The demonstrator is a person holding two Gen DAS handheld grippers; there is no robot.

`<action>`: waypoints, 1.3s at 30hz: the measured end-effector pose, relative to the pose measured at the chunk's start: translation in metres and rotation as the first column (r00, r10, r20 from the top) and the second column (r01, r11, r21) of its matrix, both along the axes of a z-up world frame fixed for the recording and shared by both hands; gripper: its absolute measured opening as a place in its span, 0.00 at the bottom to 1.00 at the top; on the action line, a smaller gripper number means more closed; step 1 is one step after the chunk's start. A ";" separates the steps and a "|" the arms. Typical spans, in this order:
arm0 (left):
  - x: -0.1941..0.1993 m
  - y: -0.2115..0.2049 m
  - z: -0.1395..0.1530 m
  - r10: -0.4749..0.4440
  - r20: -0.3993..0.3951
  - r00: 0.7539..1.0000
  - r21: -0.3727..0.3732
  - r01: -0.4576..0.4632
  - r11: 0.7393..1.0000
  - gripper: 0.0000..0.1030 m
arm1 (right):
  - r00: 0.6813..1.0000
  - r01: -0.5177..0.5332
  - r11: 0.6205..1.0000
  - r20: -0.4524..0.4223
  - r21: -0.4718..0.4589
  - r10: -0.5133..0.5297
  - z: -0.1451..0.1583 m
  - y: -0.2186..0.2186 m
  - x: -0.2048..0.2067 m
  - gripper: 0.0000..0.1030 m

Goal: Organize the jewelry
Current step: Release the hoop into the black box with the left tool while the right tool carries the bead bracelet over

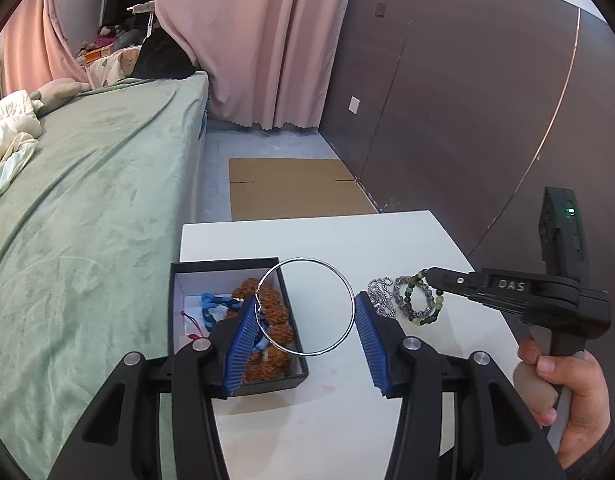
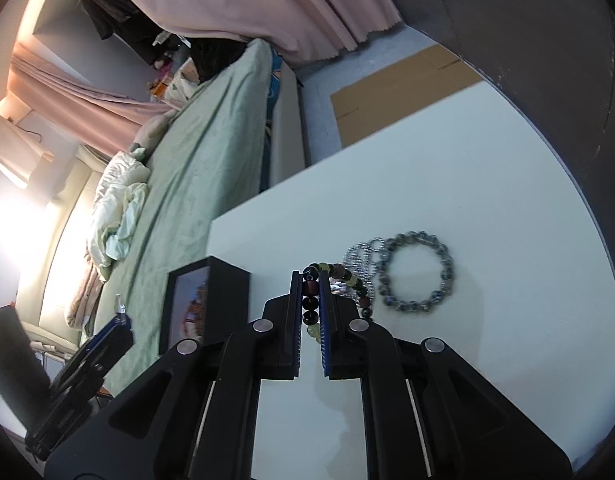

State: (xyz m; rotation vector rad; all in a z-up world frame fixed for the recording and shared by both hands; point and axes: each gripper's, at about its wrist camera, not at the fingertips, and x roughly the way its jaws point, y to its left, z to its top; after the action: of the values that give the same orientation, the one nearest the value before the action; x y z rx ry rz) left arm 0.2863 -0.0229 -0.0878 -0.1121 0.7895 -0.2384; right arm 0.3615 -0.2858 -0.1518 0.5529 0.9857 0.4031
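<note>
We tilt both grippers down over the white table (image 1: 307, 236): the left gripper (image 1: 305, 310) clamps a thin silver hoop (image 1: 352, 304) across its ribbed blue pads beside the black box (image 1: 175, 320), the right gripper (image 2: 310, 298) pinches a mixed-bead bracelet (image 2: 359, 288) right of that box.

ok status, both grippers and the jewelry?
Left gripper shut on silver bangle, above the box. Right gripper shut on mixed-bead bracelet. Grey bead bracelet and chain on table. Nothing in the way.
</note>
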 end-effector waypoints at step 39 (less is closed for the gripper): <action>-0.027 0.114 -0.023 0.256 -0.041 0.966 -0.023 -0.257 0.966 0.92 | 0.947 -0.286 0.943 0.202 0.172 0.250 0.044 0.142 -0.017 0.17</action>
State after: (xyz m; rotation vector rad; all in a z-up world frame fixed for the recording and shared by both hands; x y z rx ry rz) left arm 0.2593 0.0908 -0.1107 -0.2447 0.8000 -0.0015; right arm 0.3448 -0.1437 -0.1079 0.5530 0.8545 0.7902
